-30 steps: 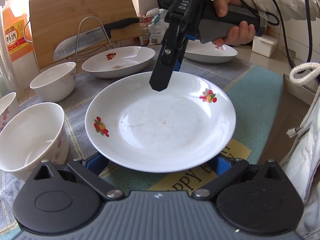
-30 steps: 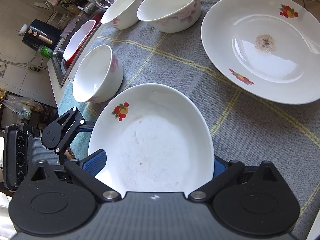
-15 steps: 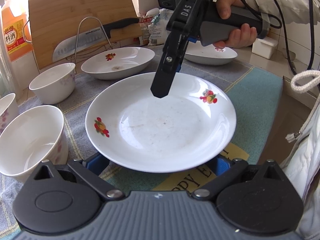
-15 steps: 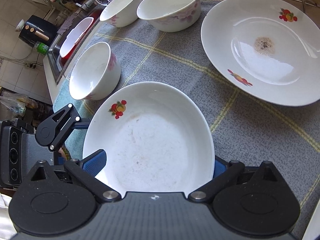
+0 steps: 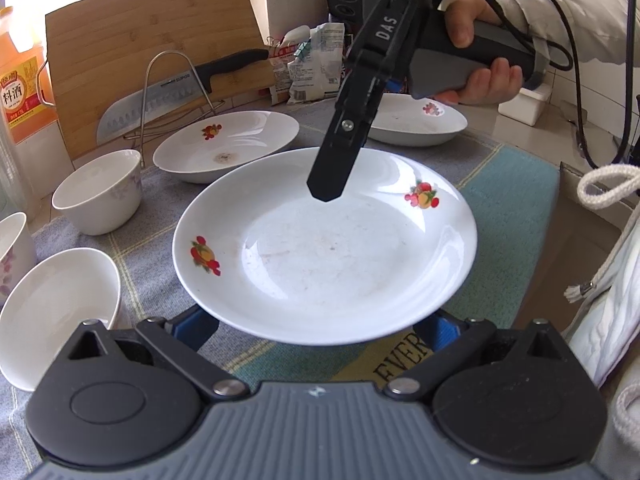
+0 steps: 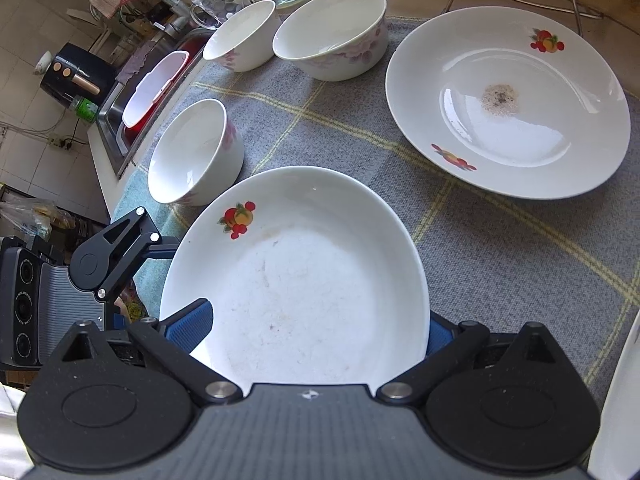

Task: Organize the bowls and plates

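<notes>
The left gripper (image 5: 316, 320) is reaching forward, low over the surface (image 5: 508, 200). Its blue fingers (image 5: 196, 322) are sitting wide apart, one under each side of the near rim of a big white plate (image 5: 324, 248) with fruit pictures. I cannot tell if they are squeezing it.

The right gripper (image 6: 308, 328) is pointing down at the same plate from the far side, with a hand (image 5: 484, 68) wrapping around its grey handle. Its fingers (image 6: 188, 326) are also standing wide, with the plate's rim lying between them. I cannot tell if they are pinching it.

A second plate (image 6: 508, 100) with a dark spot is lying further off on the grey cloth (image 6: 480, 248). Three white bowls (image 6: 196, 152) are standing beside it.
</notes>
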Available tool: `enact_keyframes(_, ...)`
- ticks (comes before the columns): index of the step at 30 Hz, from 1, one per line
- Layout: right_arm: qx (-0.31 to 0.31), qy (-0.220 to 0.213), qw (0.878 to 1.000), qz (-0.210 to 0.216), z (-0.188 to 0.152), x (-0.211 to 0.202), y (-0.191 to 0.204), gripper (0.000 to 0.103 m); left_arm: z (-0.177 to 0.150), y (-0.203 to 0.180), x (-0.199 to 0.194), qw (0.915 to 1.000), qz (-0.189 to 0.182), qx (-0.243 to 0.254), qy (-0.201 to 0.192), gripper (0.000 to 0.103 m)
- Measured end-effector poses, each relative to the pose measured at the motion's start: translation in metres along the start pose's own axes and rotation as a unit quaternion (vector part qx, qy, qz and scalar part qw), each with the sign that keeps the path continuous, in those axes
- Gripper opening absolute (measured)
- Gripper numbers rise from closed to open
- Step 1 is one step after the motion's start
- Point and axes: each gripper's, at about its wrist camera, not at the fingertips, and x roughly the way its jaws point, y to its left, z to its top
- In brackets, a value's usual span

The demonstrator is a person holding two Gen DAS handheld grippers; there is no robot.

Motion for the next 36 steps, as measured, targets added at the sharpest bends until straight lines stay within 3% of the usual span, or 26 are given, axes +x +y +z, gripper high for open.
enact_keyframes(17,0.008,-0.038,0.999,-0.011,-0.021,-0.041,-0.017,0.103,0.036,-0.022,0.013,0.9994,-0.012,0.031,-0.008,0.102)
enact_keyframes(36,0.042,-0.078,0.996,-0.03,-0.061,-0.095,-0.073,0.103,0.083,-0.056,0.061,0.9974,-0.048,0.054,-0.011,0.102)
